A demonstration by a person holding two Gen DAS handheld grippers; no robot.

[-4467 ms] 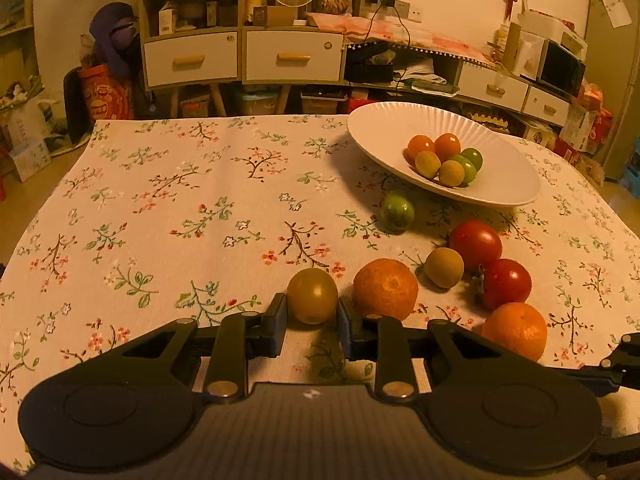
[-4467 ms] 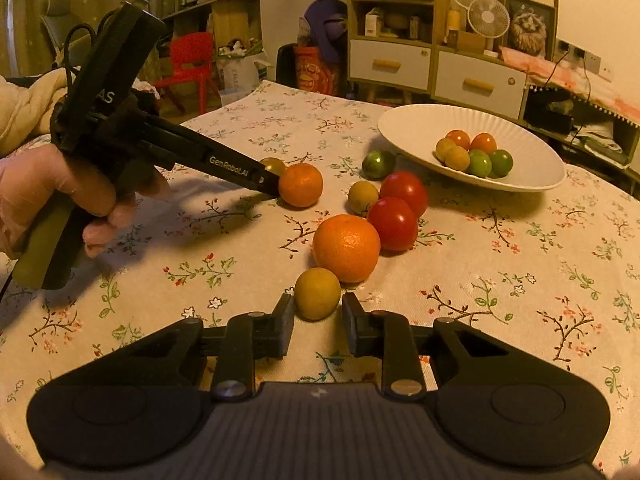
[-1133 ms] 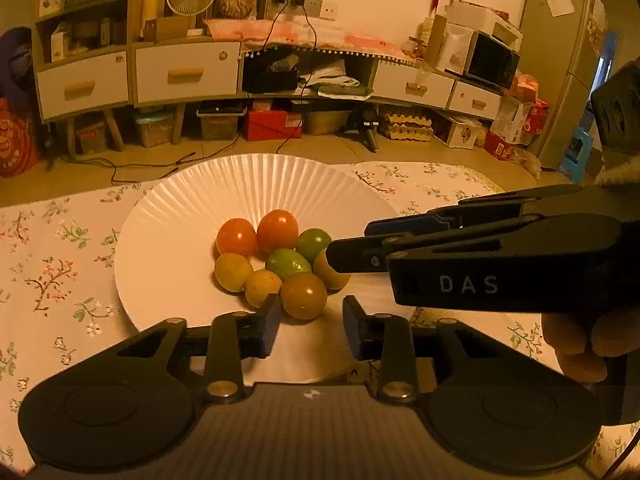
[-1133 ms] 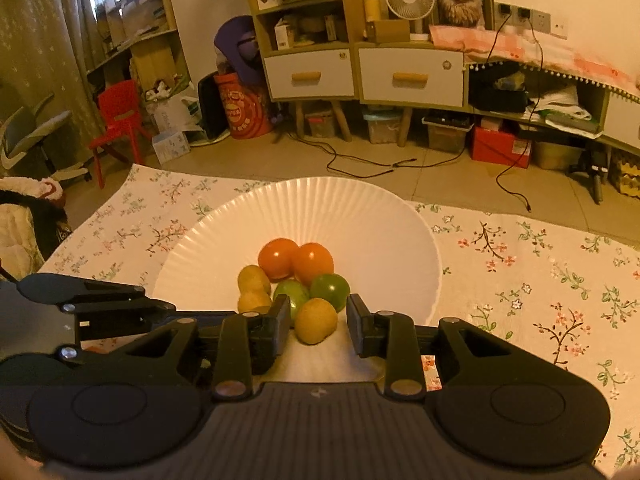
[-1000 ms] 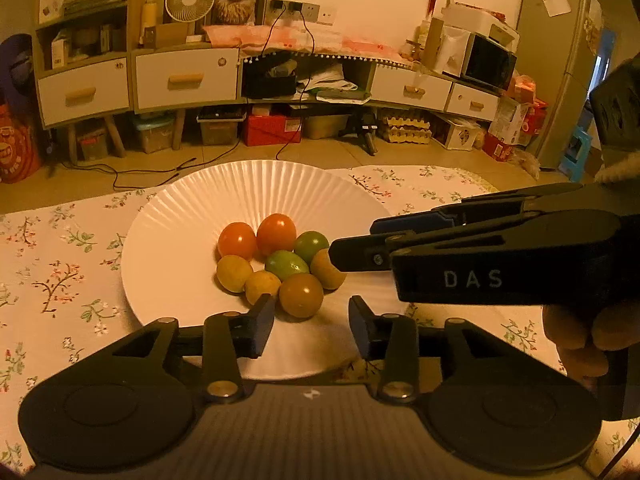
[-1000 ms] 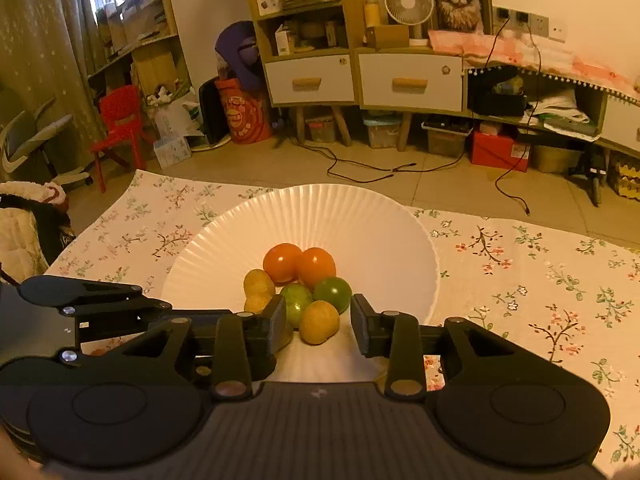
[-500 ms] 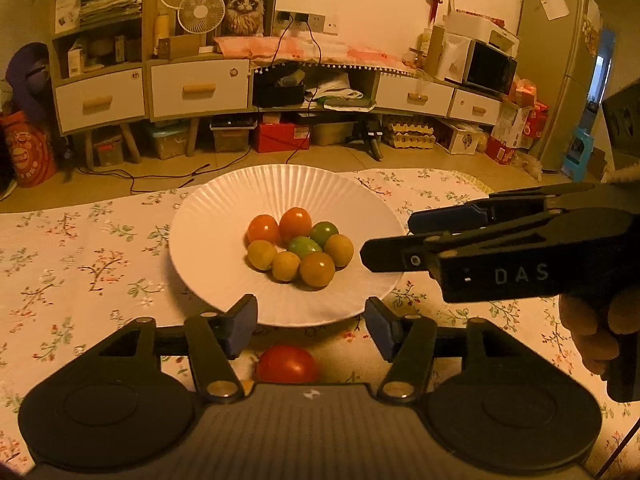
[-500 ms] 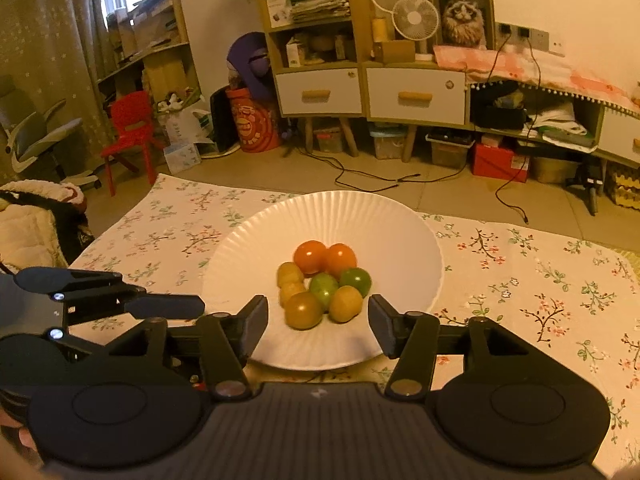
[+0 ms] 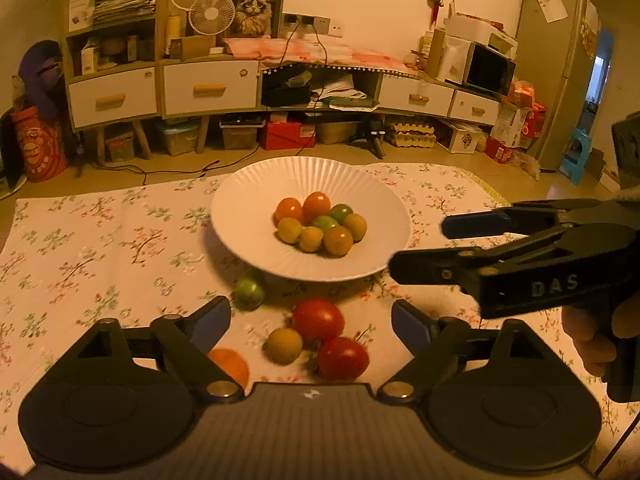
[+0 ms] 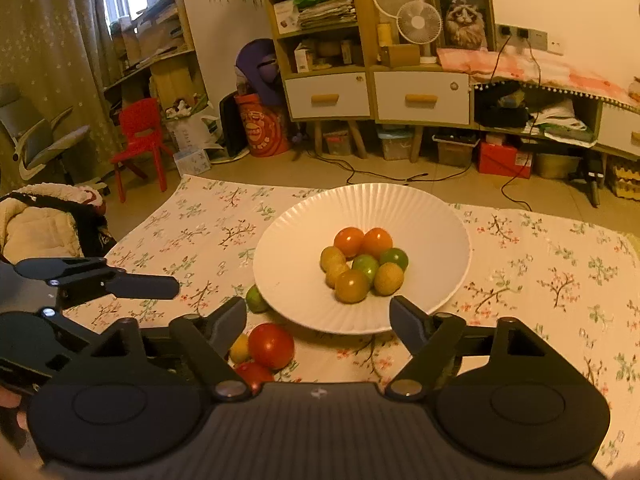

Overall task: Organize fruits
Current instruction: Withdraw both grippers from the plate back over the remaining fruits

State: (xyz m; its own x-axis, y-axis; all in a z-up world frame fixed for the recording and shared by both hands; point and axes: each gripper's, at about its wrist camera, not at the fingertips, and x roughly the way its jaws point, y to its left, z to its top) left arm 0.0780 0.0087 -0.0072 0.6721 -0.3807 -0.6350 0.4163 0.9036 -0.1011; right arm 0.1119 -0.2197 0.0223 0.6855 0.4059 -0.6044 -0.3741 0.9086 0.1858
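A white fluted plate (image 9: 248, 216) (image 10: 432, 220) holds several small orange, yellow and green fruits (image 9: 320, 224) (image 10: 364, 264). On the floral cloth before it lie a green fruit (image 9: 249, 290), two red tomatoes (image 9: 318, 319) (image 9: 343, 358), a small yellow fruit (image 9: 284, 345) and an orange (image 9: 229, 364). My left gripper (image 9: 311, 322) is open and empty, above the loose fruit. My right gripper (image 10: 318, 320) is open and empty at the plate's near rim; it also shows in the left wrist view (image 9: 424, 248).
The floral tablecloth (image 9: 100, 248) covers the table. Behind stand white drawer units (image 9: 160, 88), fans, boxes, a red chair (image 10: 140, 140) and a fridge (image 9: 560, 72). The left gripper shows in the right wrist view (image 10: 132, 280).
Both grippers let go of their fruits into the plate, opened wide and drew back from it. The loose fruits on the cloth came into view.
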